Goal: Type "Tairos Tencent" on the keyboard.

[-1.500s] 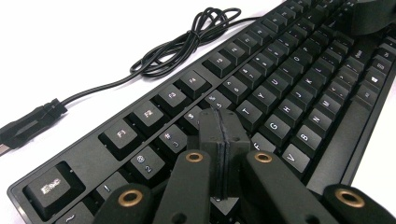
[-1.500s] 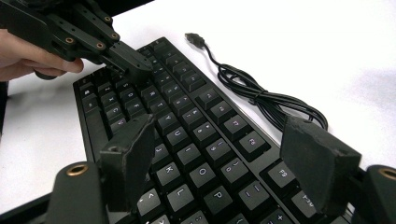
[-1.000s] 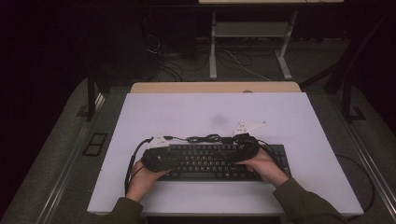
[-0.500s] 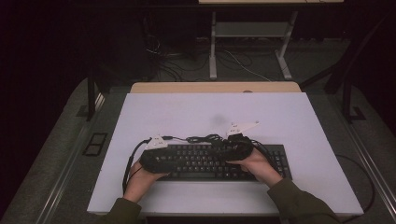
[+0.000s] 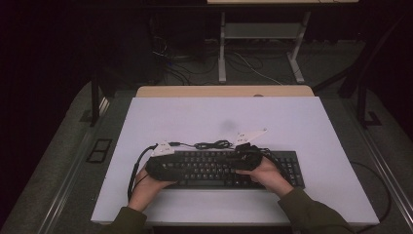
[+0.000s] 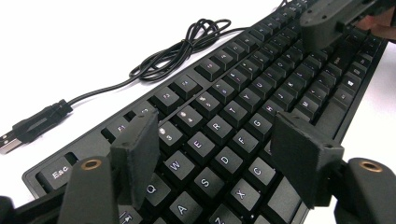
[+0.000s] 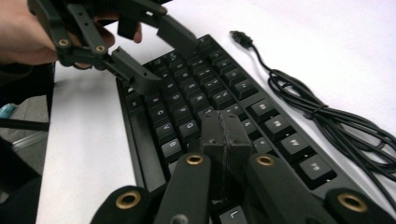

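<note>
1. Two grippers hovered over the keyboard [image 5: 229,168] on the table [image 5: 311,122]; jaws had just been moving.
2. Left gripper [image 6: 219,163]: jaws apart, empty, keys between and beneath.
3. Right gripper [image 7: 224,133]: pads together, empty, above keys; likely best pressed straight down on one key, clear of the cable [image 7: 322,112].

Grippers [image 5: 165,165] (both) over keyboard [image 5: 287,168]

The high view is dim, with a dark room around a pale lit table [image 5: 292,126]. Both gripper views are brighter; the white surface glares, and nearby jaws look soft and blurred.
</note>
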